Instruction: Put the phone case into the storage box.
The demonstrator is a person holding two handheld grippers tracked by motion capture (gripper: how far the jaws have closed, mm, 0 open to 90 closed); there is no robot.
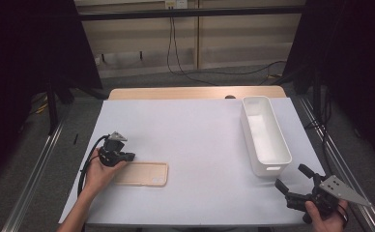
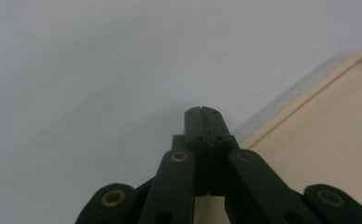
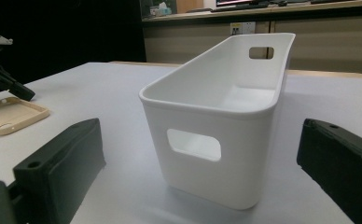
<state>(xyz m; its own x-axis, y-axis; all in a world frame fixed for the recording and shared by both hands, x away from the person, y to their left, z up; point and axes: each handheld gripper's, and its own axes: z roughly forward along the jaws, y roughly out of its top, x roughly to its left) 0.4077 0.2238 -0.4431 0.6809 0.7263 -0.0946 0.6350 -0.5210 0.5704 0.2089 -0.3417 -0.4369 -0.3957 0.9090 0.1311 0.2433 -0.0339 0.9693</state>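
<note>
Phone case (image 1: 142,174), tan and single, lies flat at lower left of the high view on the white surface (image 1: 195,140). My left claw (image 1: 127,156), jaws together and empty, sits at its left end; pushing could skid it. My right claw (image 1: 292,179) waits apart, lower right. One white bin (image 1: 265,135), farther right.
</note>
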